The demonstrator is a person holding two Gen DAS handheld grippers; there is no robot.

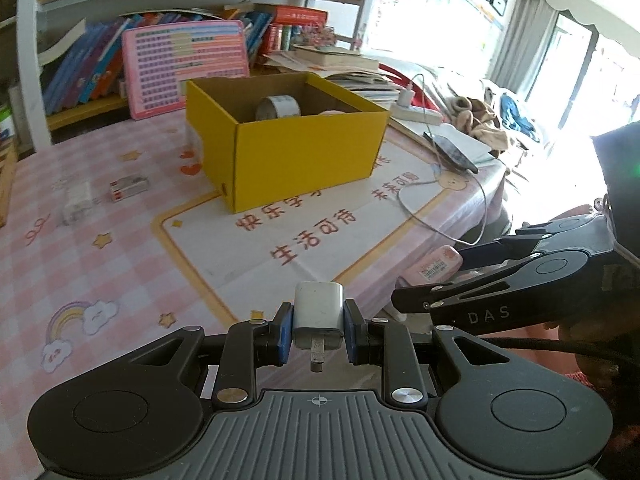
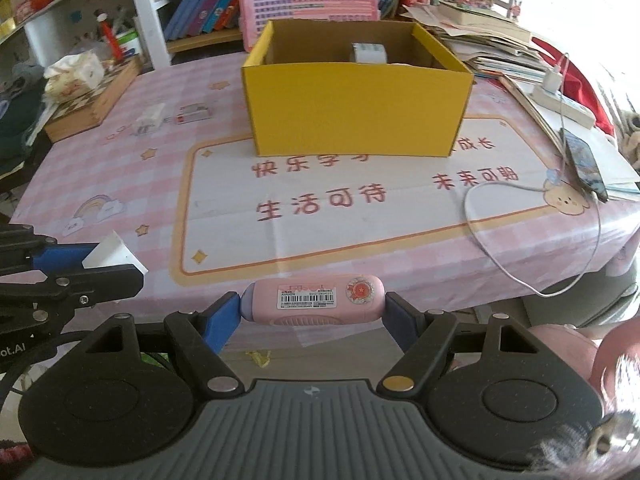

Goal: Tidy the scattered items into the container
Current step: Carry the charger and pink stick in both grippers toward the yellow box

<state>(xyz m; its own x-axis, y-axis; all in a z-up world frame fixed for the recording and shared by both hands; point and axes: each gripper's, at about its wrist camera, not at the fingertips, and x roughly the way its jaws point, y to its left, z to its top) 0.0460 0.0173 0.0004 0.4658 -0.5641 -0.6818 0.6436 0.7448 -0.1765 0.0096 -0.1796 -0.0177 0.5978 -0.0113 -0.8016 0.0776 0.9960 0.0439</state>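
Observation:
A yellow cardboard box (image 1: 296, 148) (image 2: 356, 108) stands open on the pink tablecloth, with a roll of tape (image 1: 278, 107) (image 2: 368, 52) inside. My left gripper (image 1: 319, 330) is shut on a white charger plug (image 1: 319, 314), held above the table's near edge; it also shows in the right wrist view (image 2: 114, 254). My right gripper (image 2: 314, 312) is shut on a pink capsule-shaped device (image 2: 314, 300) with a barcode label, near the table's front edge; the device also shows in the left wrist view (image 1: 434, 266). A white adapter (image 1: 78, 200) (image 2: 150, 120) and a small red-white box (image 1: 129, 187) (image 2: 194, 114) lie left of the yellow box.
A power strip (image 2: 564, 104) with a white cable (image 2: 496, 216) and a phone (image 2: 586, 162) lie at the table's right edge. A wooden tray (image 2: 94, 100) sits at the left. A pink board (image 1: 184, 68) and bookshelves stand behind the box.

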